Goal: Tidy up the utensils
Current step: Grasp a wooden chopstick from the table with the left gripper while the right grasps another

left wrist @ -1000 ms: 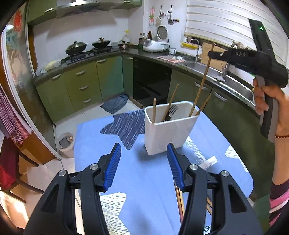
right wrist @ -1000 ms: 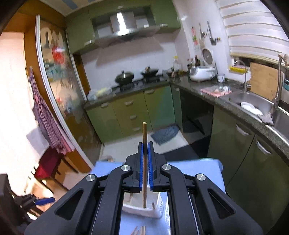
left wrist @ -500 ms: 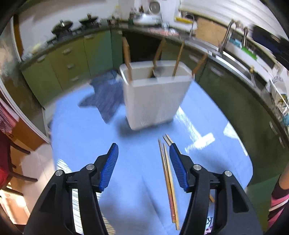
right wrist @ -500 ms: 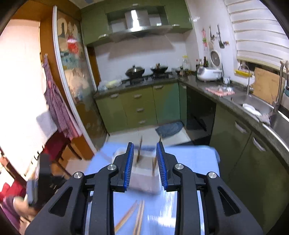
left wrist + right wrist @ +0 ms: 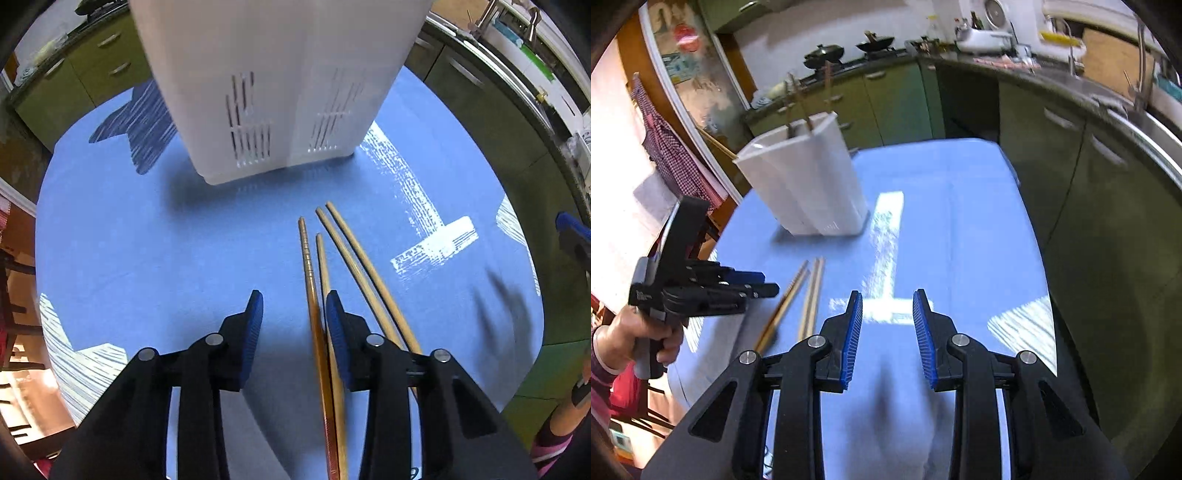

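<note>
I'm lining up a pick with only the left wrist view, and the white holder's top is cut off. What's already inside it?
Observer: Several chopsticks stand in the white holder, and one leans out over its left rim.
Operator: And on my right side? I see only a blue tip.
Observer: The right gripper has its fingers apart with nothing between them.
Operator: Where is it relative to the ones lying on the table?
Observer: It is over bare blue cloth, to the right of the four loose chopsticks.
</note>
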`<state>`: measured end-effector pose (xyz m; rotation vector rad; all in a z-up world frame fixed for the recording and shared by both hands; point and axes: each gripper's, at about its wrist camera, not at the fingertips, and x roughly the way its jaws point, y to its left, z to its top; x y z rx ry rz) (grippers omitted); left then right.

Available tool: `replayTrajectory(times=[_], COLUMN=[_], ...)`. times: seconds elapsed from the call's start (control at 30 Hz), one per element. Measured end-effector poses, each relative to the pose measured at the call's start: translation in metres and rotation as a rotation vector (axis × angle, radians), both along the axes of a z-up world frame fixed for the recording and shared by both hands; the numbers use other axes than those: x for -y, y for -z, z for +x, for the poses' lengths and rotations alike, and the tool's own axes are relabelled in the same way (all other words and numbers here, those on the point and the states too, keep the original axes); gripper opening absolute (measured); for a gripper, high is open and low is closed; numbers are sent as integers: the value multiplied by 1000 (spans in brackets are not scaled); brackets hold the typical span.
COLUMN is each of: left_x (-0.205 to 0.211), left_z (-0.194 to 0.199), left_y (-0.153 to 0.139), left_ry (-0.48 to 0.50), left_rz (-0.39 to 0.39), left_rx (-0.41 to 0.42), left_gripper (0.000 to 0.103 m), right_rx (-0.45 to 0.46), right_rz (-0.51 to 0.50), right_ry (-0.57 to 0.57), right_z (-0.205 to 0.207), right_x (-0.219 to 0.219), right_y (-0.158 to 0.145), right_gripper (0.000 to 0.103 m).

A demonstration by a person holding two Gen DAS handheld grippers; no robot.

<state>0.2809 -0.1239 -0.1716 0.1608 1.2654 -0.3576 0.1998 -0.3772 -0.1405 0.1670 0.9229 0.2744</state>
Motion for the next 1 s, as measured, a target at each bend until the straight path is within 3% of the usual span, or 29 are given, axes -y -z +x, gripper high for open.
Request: replayTrajectory(times=[0.1,0.17,0.5,0.63,0.83,1.0], left_x=[7,10,27,34,15,-13], left_z=[0,0,0,3,1,-14], left_y=[4,7,20,23,16,-22], left_ry=[13,14,45,57,4,-21], left_rz=[28,48,111,129,66,1], left_rx=[1,-8,-32,-40,-30,96], left_gripper=[28,16,14,8,6,6], right_rx=[-13,-19,-20,-31,-73,-143], right_rz=[13,31,43,33,-4,-16], right_ry=[2,-1,-18,-19,-63,-132], right_z=[0,3,3,8,16,36], right_x=[5,6,2,-1,-19,-48], right_y=[5,4,-1,2,14,33], right_gripper=[32,37,37,37,37,37])
